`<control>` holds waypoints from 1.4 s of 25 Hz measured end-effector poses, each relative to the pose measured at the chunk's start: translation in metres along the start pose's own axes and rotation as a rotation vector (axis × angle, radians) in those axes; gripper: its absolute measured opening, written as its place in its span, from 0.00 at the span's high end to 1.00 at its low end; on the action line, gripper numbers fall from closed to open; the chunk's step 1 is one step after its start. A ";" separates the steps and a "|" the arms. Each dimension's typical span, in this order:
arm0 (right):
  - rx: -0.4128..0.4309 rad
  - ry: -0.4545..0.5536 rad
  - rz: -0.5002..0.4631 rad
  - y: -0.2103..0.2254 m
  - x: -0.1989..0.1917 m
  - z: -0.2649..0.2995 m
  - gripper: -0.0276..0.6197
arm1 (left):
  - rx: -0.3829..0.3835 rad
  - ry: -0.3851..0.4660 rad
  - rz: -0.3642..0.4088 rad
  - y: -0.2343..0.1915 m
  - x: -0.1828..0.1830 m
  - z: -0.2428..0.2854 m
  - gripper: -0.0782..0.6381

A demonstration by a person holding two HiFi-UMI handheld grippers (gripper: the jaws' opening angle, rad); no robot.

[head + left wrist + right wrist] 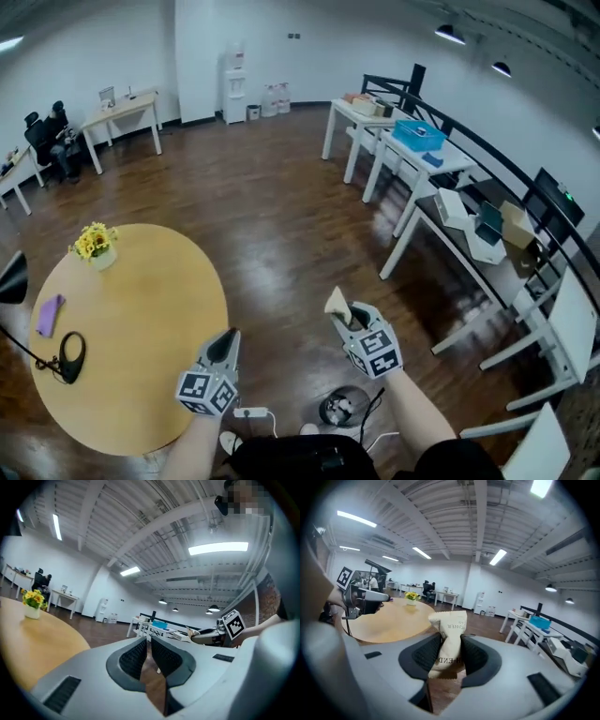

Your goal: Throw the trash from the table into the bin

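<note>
Right of the round wooden surface (pixel 141 309), the right gripper (pixel 341 319) clamps a cream printed paper packet (pixel 449 630). The left gripper (pixel 228 340), at that surface's edge, is closed and empty.

Open-plan office: rows of white desks (pixel 361 114), swivel chairs (pixel 45 141), a water dispenser (pixel 234 89), a round table (pixel 141 319), ceiling strip lights (pixel 218 548).

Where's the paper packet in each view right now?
Head view: packet low, right of centre, held by the right gripper.
Left gripper view: packet small, right of centre, mid-height.
Right gripper view: packet dead centre, clamped between the fingers.
Shared landmark: yellow flowers on the round table.
</note>
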State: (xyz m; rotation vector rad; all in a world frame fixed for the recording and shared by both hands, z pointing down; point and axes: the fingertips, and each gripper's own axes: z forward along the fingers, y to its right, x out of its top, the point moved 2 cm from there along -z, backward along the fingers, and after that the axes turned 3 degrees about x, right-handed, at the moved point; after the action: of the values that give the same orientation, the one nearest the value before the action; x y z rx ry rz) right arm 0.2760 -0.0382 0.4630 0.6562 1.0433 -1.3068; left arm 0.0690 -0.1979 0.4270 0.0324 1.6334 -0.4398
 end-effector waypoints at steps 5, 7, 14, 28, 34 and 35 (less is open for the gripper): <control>-0.230 -0.005 0.102 0.079 -0.056 -0.094 0.75 | -0.228 -0.032 0.011 0.095 -0.023 0.073 0.84; -0.308 -0.001 0.139 0.099 -0.075 -0.128 0.75 | -0.307 -0.047 0.020 0.129 -0.032 0.093 0.84; -0.500 -0.030 0.280 0.129 -0.148 -0.217 0.75 | -0.524 -0.128 0.007 0.228 -0.071 0.130 0.84; -0.457 -0.185 0.471 0.089 -0.265 -0.214 0.75 | -0.560 -0.391 0.028 0.262 -0.174 0.127 0.84; -0.390 -0.281 0.574 0.059 -0.327 -0.188 0.75 | -0.532 -0.504 0.030 0.257 -0.223 0.117 0.84; -0.375 -0.302 0.586 0.052 -0.338 -0.183 0.75 | -0.529 -0.521 0.037 0.256 -0.230 0.114 0.84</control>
State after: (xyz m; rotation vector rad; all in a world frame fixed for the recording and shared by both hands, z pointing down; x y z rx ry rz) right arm 0.3027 0.2830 0.6782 0.4144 0.7399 -0.6491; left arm 0.2763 0.0590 0.5767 -0.4161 1.1861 0.0298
